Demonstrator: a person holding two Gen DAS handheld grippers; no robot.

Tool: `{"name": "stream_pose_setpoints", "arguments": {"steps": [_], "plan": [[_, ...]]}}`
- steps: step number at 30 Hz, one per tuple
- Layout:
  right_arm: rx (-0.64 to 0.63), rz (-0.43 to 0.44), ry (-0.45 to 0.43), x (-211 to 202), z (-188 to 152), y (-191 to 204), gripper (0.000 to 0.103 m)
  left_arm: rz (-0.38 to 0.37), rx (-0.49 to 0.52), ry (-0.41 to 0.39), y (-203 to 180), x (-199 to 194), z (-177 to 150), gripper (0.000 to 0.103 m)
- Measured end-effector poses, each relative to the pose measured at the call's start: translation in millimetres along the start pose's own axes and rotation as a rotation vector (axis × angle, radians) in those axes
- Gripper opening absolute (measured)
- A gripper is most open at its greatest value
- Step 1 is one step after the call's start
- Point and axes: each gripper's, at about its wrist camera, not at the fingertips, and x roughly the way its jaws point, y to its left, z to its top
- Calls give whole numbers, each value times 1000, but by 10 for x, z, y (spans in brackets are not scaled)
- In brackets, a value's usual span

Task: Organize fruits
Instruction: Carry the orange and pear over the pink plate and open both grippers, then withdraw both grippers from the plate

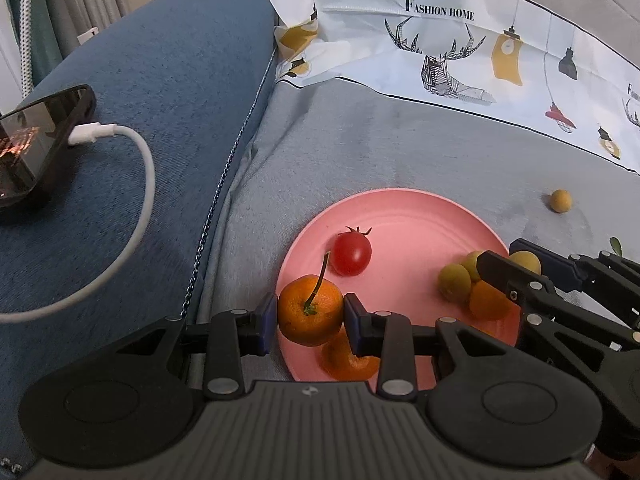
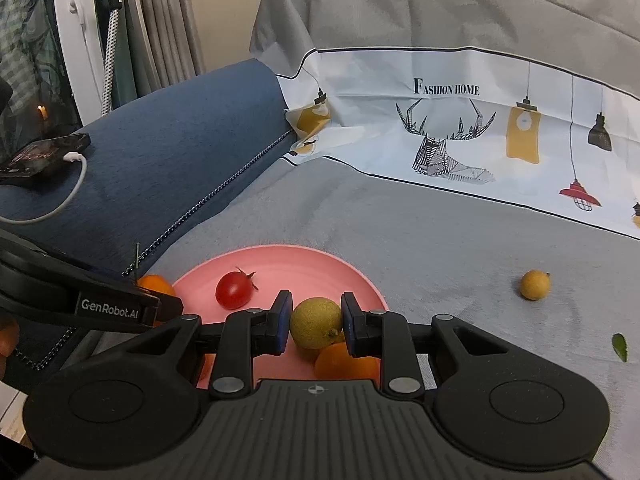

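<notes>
- Fruits are what I'm sorting: a tangerine [image 1: 310, 310] with a long stem sits clamped in my left gripper [image 1: 310, 314], and a small yellow-green fruit [image 2: 316, 323] is clamped in my right gripper [image 2: 315, 322].
- Both held fruits hang over the pink plate [image 1: 420, 220], the tangerine above its near left edge, the yellow-green one above its near right part.
- On the plate lie a cherry tomato [image 1: 352, 253] near the middle-left, an orange piece [image 1: 344, 360] under the tangerine, and a small heap of yellow and orange fruit [image 1: 456, 282] beside my right gripper's fingers.
- One yellow fruit [image 2: 535, 285] lies alone on the grey cloth [image 2: 420, 240], well apart from the plate's right edge; a green leaf [image 2: 620, 346] lies nearer me on that side.
- As I judge it, the coming move is a release: each fruit is already above the plate, so straight down is what matters.
- The stray fruit lies to the right, nearer my right hand.
- The tangerine's stem points up and away from me.
</notes>
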Motion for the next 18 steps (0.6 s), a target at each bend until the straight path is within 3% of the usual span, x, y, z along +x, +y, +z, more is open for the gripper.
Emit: {"name": "stream_pose_setpoints", "arguments": {"steps": [7,8,9,10,12,15,18], "plan": [[39,20,7,108,10,-48,29,-11,15,-15,-7,45,5,42],[67,44,8,120,19,-73,37,-22,15,-34,0,16,-1,47],[102,72,12,138,37,-114,57,-27,17,-56,5,-25,-7,66],[135,77,15,139,45,-143,62,7,6,-83,16,-68,-19,83],[195,68,0,110,58,-229,76,38,-15,-119,86,-131,-35,100],[222,59,-24,-5,53,-359,89,-16,-36,-120,150,-208,-48,103],[207,10,-55,-195,17,-523,96,-20,-46,-139,80,-322,-55,103]]}}
